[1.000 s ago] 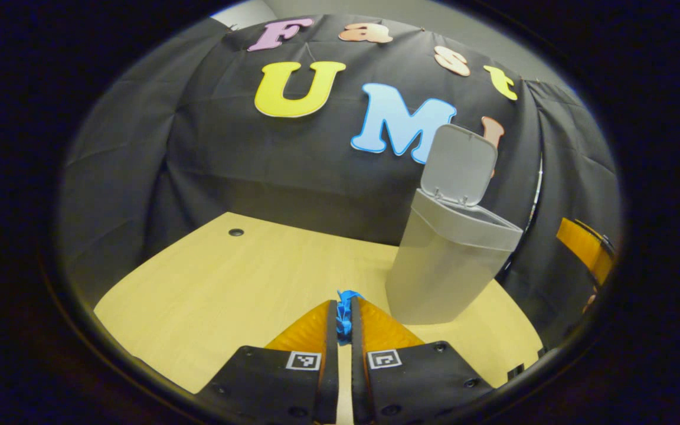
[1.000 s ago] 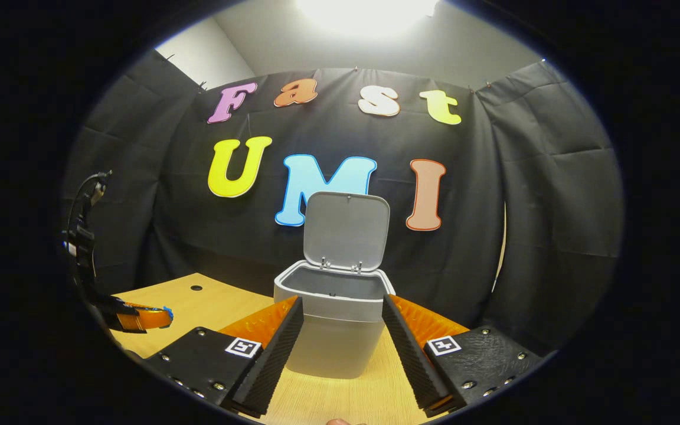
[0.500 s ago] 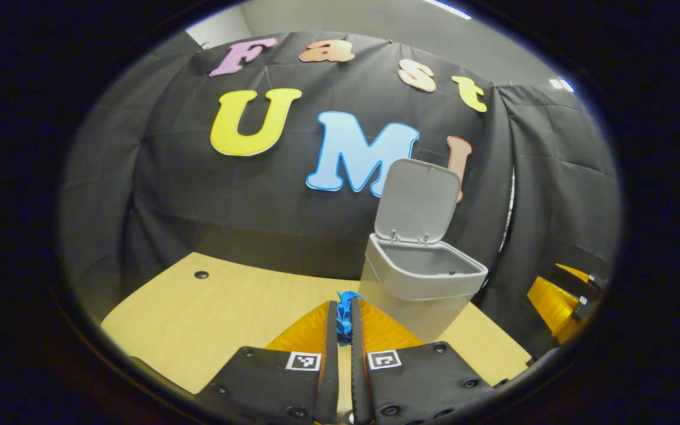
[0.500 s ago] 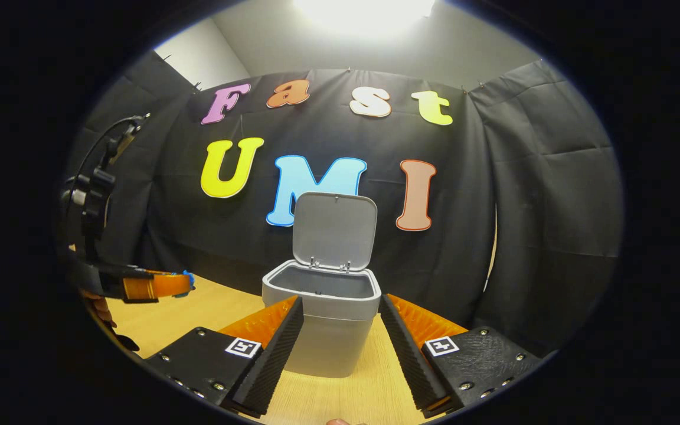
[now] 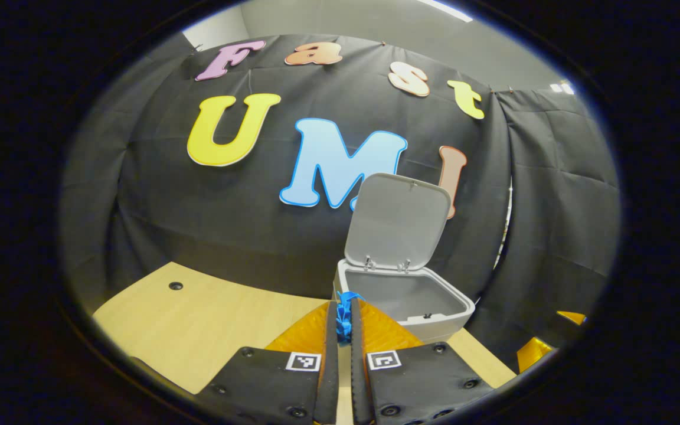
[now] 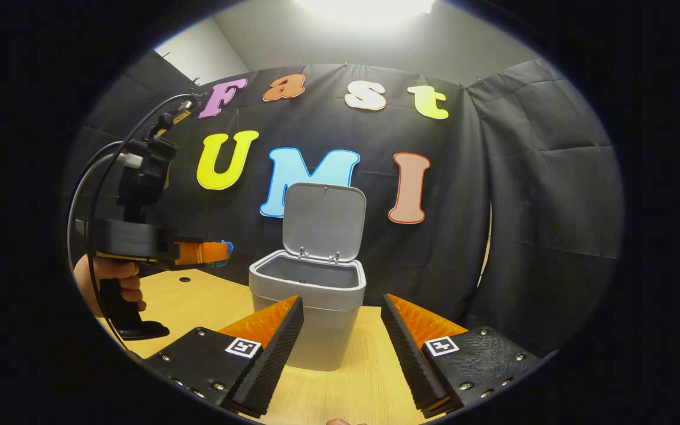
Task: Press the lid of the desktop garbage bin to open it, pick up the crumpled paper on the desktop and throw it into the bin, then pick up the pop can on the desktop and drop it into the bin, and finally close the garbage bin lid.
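The grey desktop bin (image 5: 434,330) stands on the wooden table with its lid (image 5: 399,221) tipped up and its inside bare. In the left gripper view my left gripper (image 5: 344,313) is shut on a small blue crumpled paper (image 5: 345,302), raised just short of the bin's near rim. The right gripper view has the bin (image 6: 316,345) straight ahead, lid (image 6: 323,221) upright. My right gripper (image 6: 340,301) is open in front of it, fingers either side of the bin's front wall without touching. The left gripper (image 6: 222,252) hovers left of the bin at rim height, the paper (image 6: 228,245) at its tip.
A hand (image 6: 110,277) grips the left gripper's handle, with cables looping above it. The light wooden table (image 5: 198,324) stretches left of the bin and has a round cable hole (image 5: 175,285). Black cloth walls close in right behind the bin.
The left gripper has risen and swung toward the bin with the paper, so the bin's inside now shows below it. The right gripper has barely moved and stays open.
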Demonstrator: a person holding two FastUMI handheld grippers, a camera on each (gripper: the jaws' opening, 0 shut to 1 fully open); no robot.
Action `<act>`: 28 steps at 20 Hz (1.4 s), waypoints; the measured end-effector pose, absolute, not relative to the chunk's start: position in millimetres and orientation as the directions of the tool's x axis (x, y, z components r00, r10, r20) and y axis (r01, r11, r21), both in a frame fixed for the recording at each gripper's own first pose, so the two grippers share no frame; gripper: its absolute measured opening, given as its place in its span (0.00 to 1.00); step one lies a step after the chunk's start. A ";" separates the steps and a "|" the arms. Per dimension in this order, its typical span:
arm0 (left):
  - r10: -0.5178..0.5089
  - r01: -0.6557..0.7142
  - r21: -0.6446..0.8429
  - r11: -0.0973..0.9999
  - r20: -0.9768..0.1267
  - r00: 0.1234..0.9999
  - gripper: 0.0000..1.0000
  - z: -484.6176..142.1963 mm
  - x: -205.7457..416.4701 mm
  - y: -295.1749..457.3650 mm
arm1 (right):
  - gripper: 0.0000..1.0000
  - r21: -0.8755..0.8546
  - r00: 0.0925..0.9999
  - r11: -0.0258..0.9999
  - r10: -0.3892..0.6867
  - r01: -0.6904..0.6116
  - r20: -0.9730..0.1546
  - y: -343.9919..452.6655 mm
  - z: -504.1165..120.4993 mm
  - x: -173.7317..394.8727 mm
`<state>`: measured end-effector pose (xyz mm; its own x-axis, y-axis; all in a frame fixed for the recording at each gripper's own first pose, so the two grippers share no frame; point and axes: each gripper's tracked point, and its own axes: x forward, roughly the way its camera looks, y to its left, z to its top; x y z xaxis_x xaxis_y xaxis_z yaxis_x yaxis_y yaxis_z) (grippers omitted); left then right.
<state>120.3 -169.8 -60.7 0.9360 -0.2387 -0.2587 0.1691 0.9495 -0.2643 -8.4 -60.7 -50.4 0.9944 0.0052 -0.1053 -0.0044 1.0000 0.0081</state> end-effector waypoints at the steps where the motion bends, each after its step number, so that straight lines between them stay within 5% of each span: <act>1: -0.238 0.171 -0.257 0.951 -0.260 0.936 0.19 -61.6 125.5 -176.9 | 0.86 0.012 0.994 1.000 0.004 -0.003 -0.110 -63.4 -52.3 -9.0; 9: -0.270 0.216 -0.223 0.951 -0.254 0.929 0.14 -66.1 167.0 -222.0 | 0.86 0.022 0.989 0.999 0.027 -0.024 -0.144 -83.1 -62.4 -3.3; 18: -0.357 0.309 -0.207 0.928 -0.260 0.897 0.32 -79.1 189.4 -239.9 | 0.86 0.014 0.985 0.999 -0.038 0.041 -0.170 -75.1 -65.8 -6.3; 22: -0.389 0.337 -0.221 0.915 -0.263 0.883 0.52 -81.9 192.2 -245.2 | 0.86 0.009 0.982 0.996 -0.081 0.084 -0.169 -77.9 -61.3 -12.0; 27: -0.419 0.364 -0.237 0.901 -0.253 0.872 0.91 -79.7 189.5 -246.4 | 0.86 -0.003 0.977 0.992 -0.124 0.126 -0.175 -81.7 -59.0 -15.6; 28: -0.420 0.365 -0.240 0.900 -0.251 0.872 0.92 -80.1 187.3 -243.6 | 0.86 -0.007 0.976 0.991 -0.129 0.130 -0.176 -79.6 -59.4 -16.8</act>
<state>187.3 -243.6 -80.1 0.8717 -0.4205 -0.2515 0.3646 0.8996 -0.2402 -16.8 -79.6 -59.4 0.9760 -0.1291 -0.1755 0.1299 0.9915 -0.0070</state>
